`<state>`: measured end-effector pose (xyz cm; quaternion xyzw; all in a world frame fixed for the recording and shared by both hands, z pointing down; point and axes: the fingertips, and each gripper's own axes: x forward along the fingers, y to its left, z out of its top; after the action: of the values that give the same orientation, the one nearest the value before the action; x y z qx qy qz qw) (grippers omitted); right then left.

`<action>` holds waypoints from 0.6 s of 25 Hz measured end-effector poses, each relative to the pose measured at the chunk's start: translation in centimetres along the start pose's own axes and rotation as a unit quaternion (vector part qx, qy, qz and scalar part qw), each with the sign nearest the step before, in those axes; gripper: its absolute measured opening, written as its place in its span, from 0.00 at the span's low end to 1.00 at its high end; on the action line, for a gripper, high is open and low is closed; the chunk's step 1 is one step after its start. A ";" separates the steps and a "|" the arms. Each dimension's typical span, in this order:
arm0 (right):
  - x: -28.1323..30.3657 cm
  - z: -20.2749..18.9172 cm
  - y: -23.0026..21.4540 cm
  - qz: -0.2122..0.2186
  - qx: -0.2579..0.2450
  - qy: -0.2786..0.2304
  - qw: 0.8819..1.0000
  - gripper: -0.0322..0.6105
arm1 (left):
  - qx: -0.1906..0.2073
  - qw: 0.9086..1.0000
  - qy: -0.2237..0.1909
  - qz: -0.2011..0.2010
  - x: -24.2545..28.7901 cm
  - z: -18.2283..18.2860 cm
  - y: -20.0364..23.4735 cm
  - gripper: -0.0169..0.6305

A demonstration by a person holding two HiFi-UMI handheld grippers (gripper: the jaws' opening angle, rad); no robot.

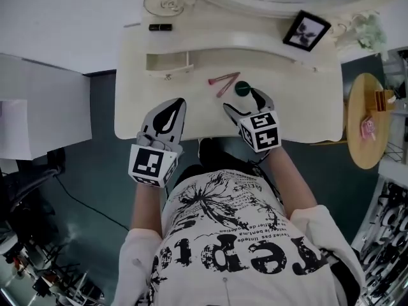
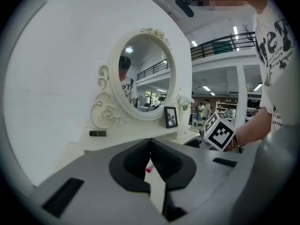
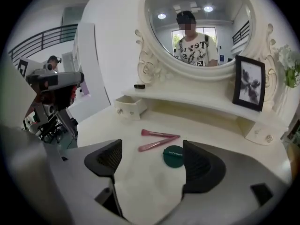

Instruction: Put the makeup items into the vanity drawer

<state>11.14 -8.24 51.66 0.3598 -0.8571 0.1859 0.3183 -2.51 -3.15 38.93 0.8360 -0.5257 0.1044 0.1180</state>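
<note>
Left tongs (image 2: 150, 146) pressed together, empty; right tongs (image 3: 152, 161) spread, empty, beside round green compact (image 3: 174, 156).

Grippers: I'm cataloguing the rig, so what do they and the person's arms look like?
The left gripper and right gripper have light grey shells, black ribbed pads, each bearing a white cube with black square markers. No cables show. The person wears a white shirt with black print, pale sleeves.

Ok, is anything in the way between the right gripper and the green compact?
Nothing visible. The right gripper is open, with only bare tabletop before the green compact; the two pink brushes lie beyond it, toward the open drawer.
</note>
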 end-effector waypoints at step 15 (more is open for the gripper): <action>6.9 -2.7 -4.3 -0.041 0.052 0.134 0.989 0.39 | -0.001 0.997 0.038 -0.074 7.8 -1.4 1.9 0.05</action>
<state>11.69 -13.11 58.73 0.3822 -0.7803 0.2637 0.4189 -0.93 -10.17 42.76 0.8678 -0.4578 0.1262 0.1463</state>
